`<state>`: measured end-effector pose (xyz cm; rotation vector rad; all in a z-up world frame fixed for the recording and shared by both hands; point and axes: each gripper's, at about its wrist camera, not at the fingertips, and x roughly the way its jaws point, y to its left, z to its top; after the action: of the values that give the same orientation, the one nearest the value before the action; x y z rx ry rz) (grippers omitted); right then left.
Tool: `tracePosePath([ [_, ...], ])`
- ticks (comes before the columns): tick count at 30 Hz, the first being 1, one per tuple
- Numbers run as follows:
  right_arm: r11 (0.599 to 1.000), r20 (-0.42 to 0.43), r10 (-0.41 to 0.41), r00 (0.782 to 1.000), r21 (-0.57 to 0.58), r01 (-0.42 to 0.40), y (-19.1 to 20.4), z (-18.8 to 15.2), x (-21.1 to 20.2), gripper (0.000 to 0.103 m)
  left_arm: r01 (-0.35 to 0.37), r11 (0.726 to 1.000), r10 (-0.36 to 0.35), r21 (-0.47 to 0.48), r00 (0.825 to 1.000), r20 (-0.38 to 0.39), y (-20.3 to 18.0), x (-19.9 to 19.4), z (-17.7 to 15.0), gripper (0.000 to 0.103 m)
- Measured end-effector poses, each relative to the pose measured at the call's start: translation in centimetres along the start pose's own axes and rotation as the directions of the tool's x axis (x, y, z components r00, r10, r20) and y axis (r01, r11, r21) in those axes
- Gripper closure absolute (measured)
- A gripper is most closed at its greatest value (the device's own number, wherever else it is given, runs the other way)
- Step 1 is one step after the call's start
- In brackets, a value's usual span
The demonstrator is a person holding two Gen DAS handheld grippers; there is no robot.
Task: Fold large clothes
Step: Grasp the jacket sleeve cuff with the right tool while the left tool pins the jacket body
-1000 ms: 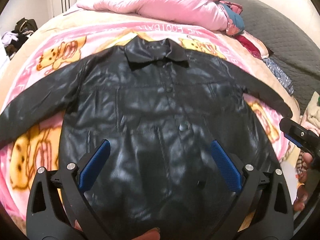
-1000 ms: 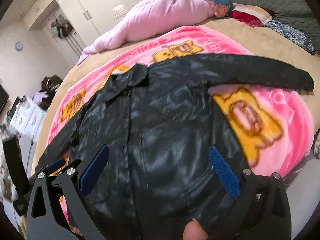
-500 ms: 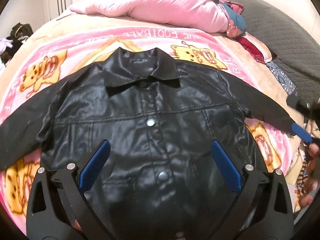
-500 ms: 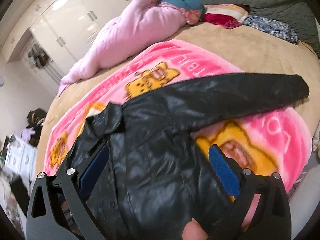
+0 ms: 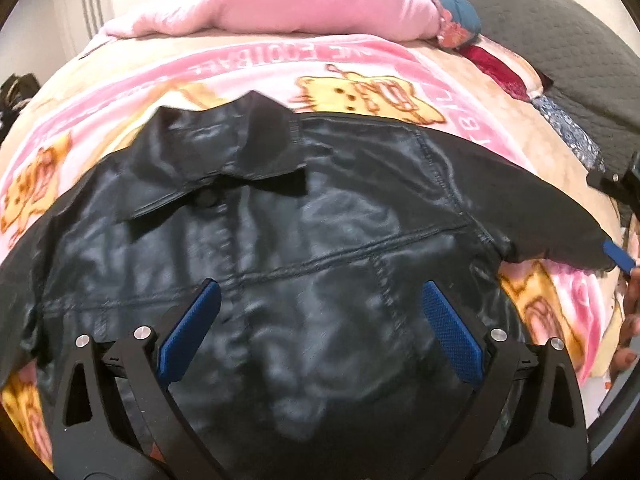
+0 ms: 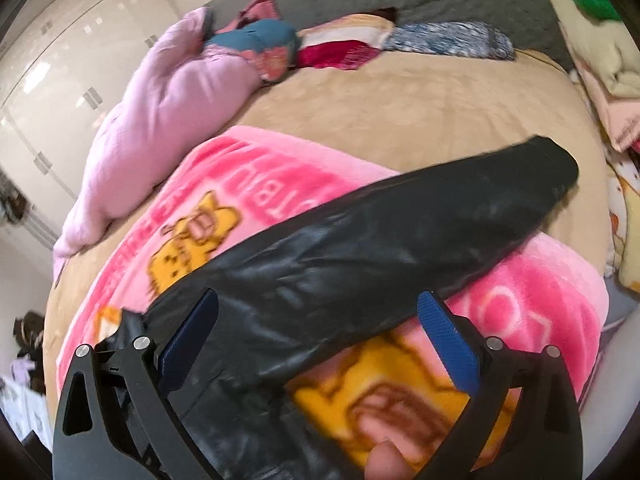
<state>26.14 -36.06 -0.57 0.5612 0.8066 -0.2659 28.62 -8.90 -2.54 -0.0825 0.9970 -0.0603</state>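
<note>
Across the pink cartoon-print blanket (image 5: 360, 60), a glossy black leather jacket (image 5: 320, 240) lay spread flat for folding, both claws (image 5: 320, 328) (image 6: 320, 332) released above it.

Both views are running bright, even indoor light, no hard shadows. Jacket (image 5: 320, 240) is throwing soft bluish sheen off its glossy front in the left view. Cupboard doors (image 6: 72, 64) are glaring white, upper left of the right view. Motion blur is smearing the right view most: sleeve (image 6: 400, 240) and blanket (image 6: 400, 396) prints going soft. Left view is blurring mildly. Fisheye is bending the bed edges, black vignette cutting the corners.
</note>
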Motion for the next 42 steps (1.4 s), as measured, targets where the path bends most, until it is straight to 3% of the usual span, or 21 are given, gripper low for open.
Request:
tracePosePath([
  [7,0.989,-0.015,-0.043,0.999,0.138,0.045,-4.5,0.7,1.8,0.004,0.055,0.998,-0.055,0.038,0.998,-0.019,-3.6,3.8,1.1,0.01],
  [14,0.944,-0.027,-0.032,0.999,0.329,0.039,-9.6,1.5,2.8,0.004,0.115,0.989,-0.112,0.095,0.993,-0.038,-7.1,6.7,1.5,0.052],
  [18,0.911,-0.045,-0.012,0.999,0.412,0.029,-11.8,2.0,3.9,0.004,0.113,0.984,-0.11,0.135,0.994,-0.027,-8.7,7.9,2.0,0.064],
  [25,0.881,-0.046,-0.035,0.998,0.47,0.052,-13.6,3.4,6.2,0.004,0.122,0.982,-0.117,0.144,0.992,-0.044,-9.1,9.6,3.2,0.064],
  [29,0.88,-0.032,-0.041,0.999,0.472,0.051,-13.8,3.8,6.8,0.004,0.176,0.984,-0.176,0.033,0.984,-0.01,-6.9,8.6,5.4,0.066],
  [32,0.868,0.003,-0.032,0.999,0.496,0.026,-14.2,3.9,6.7,0.004,0.118,0.993,-0.119,0.031,0.992,0.031,-6.0,8.9,7.6,0.066],
  [36,0.865,0.046,-0.022,0.999,0.501,-0.004,-14.6,4.3,7.0,0.005,0.075,0.997,-0.074,0.018,0.996,-0.044,-5.8,12.9,8.8,0.065],
  [37,0.865,0.064,-0.021,0.998,0.501,-0.014,-14.7,4.5,7.0,0.011,0.065,0.998,-0.064,0.023,0.997,-0.043,-6.0,13.6,8.5,0.065],
  [40,0.867,0.11,-0.039,0.993,0.498,-0.021,-14.9,5.0,7.2,0.048,0.018,0.997,-0.019,0.07,1.0,0.004,-6.8,13.5,7.8,0.066],
  [41,0.867,0.114,-0.034,0.993,0.497,-0.027,-15.0,5.0,7.5,0.063,0.022,0.998,-0.022,0.067,1.0,0.007,-6.8,13.5,7.8,0.066],
  [42,0.867,0.117,-0.023,0.993,0.497,-0.039,-15.1,5.0,7.7,0.069,0.047,0.998,-0.047,0.047,0.999,0.005,-6.3,13.4,7.8,0.066],
])
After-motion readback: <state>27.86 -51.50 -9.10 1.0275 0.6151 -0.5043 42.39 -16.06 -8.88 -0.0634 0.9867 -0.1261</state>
